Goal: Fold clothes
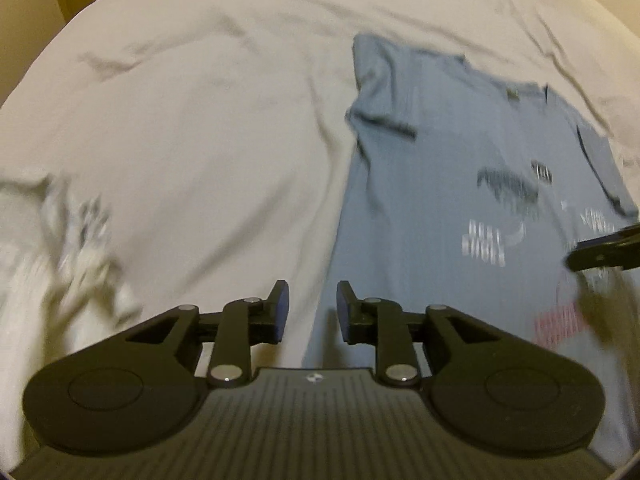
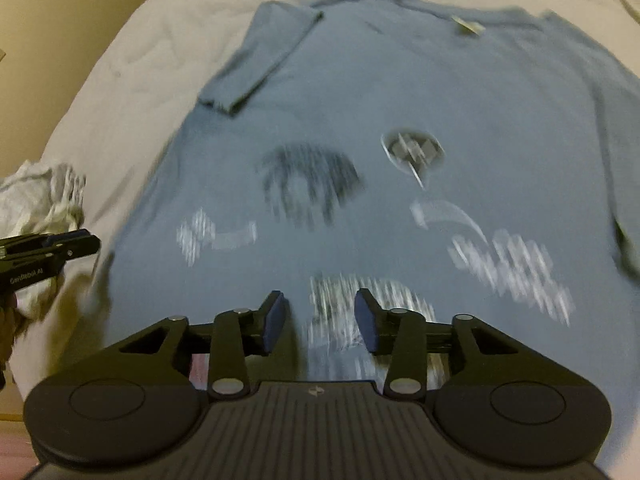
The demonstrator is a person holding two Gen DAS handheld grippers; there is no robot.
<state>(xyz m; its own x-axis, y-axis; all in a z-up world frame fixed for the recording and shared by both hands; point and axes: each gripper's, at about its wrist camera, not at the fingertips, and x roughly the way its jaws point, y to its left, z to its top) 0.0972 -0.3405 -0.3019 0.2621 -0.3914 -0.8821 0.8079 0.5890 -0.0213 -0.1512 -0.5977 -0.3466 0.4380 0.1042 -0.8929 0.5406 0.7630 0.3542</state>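
Note:
A blue-grey T-shirt (image 1: 448, 184) with black and white prints lies flat on the bed, collar far from me, its left sleeve folded in over the chest. In the right wrist view the T-shirt (image 2: 400, 100) fills most of the frame. My left gripper (image 1: 313, 306) hangs open over the shirt's left edge, nothing between its fingers. My right gripper (image 2: 320, 316) hovers open above the printed lower front of the shirt, also empty. The right gripper's tip (image 1: 604, 250) shows at the right edge of the left wrist view. Both views are motion-blurred.
A light grey bed sheet (image 1: 200, 120) covers the bed, rumpled in places. A crumpled pale garment (image 1: 72, 248) lies to the left of the shirt, seen too as a pale garment (image 2: 44, 200) near the left gripper (image 2: 52, 252). A wall (image 2: 60, 20) stands beyond the bed's left edge.

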